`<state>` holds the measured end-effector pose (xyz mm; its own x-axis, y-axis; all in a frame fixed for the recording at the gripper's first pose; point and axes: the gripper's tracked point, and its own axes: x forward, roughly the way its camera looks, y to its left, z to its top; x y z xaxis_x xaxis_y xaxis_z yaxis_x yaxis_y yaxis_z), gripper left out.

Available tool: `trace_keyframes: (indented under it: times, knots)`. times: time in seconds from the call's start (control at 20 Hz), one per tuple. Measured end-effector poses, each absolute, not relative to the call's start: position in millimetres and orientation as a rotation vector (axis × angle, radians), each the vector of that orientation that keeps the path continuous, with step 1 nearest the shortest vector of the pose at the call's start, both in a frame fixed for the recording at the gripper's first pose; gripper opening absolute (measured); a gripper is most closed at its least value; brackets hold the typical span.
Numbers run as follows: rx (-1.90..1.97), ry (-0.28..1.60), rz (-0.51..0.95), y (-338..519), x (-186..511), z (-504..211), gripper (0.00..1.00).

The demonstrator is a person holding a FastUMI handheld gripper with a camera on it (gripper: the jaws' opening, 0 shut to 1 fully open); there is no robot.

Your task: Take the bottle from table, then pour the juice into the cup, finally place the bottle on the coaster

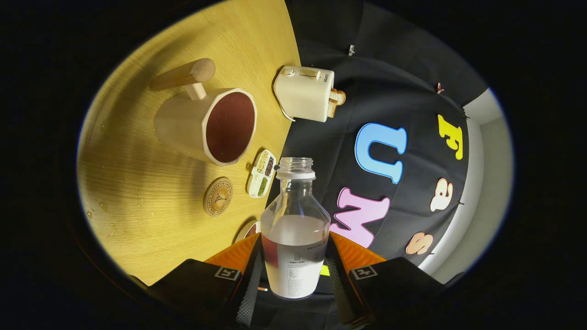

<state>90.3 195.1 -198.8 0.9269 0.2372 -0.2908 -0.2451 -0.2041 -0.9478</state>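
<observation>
the tongs (295,270) are closed narrowly on the clear, uncapped glass bottle with a white label (295,238), lifted off the wooden tabletop (137,183), near the round wooden coaster (218,196) and beige wood-handled cup (206,123).

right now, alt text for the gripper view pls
The gripper is shut on a clear glass bottle, uncapped and part full of pale liquid. Beyond it on the wooden table: a cream wooden-handled cup, round wooden coaster, cream toaster.
</observation>
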Motion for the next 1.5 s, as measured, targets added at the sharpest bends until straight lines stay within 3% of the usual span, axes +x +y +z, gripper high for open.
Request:
trace_keyframes:
  times: [1.5]
  knots:
    - [-1.816,-0.038,0.487,208,87,-209,0.72]
